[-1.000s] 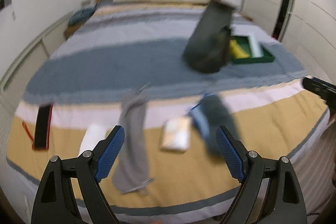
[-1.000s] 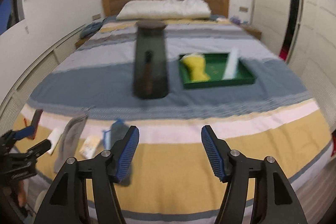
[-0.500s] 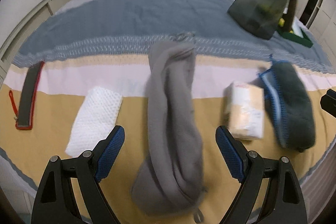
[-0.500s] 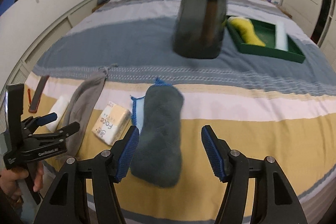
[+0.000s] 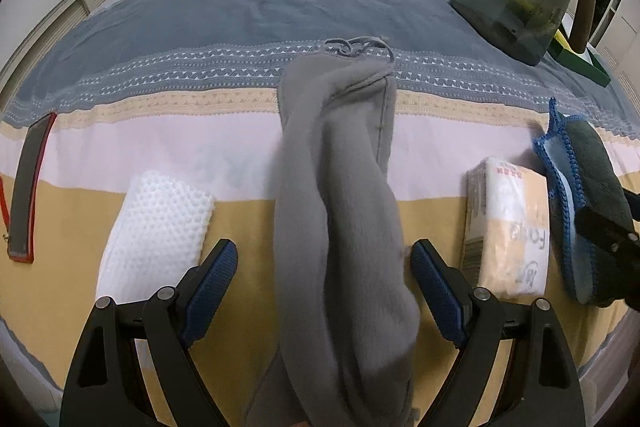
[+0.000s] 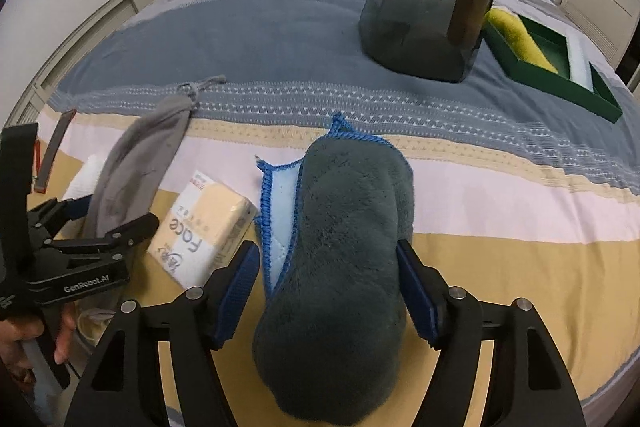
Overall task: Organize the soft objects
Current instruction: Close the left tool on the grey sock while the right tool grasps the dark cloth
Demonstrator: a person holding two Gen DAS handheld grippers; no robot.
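Now the striped bed [image 5: 224,155] is seen from above. At the 9 o'clock side a white cloth [image 5: 156,227] lies flat. The left gripper [image 5: 324,279] is spread wide around a grey pouch [image 5: 340,187], untouched. A tissue pack [image 6: 204,227] lies between. The right gripper [image 6: 328,287], jaws just widened, straddles a dark towel [image 6: 344,247] without pressing it.

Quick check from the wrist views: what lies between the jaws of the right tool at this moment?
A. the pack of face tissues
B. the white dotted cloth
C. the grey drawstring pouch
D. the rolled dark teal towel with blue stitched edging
D: in the right wrist view the rolled dark teal towel lies between the pads of the right tool, which stand apart from it; the pack of face tissues lies to its left.
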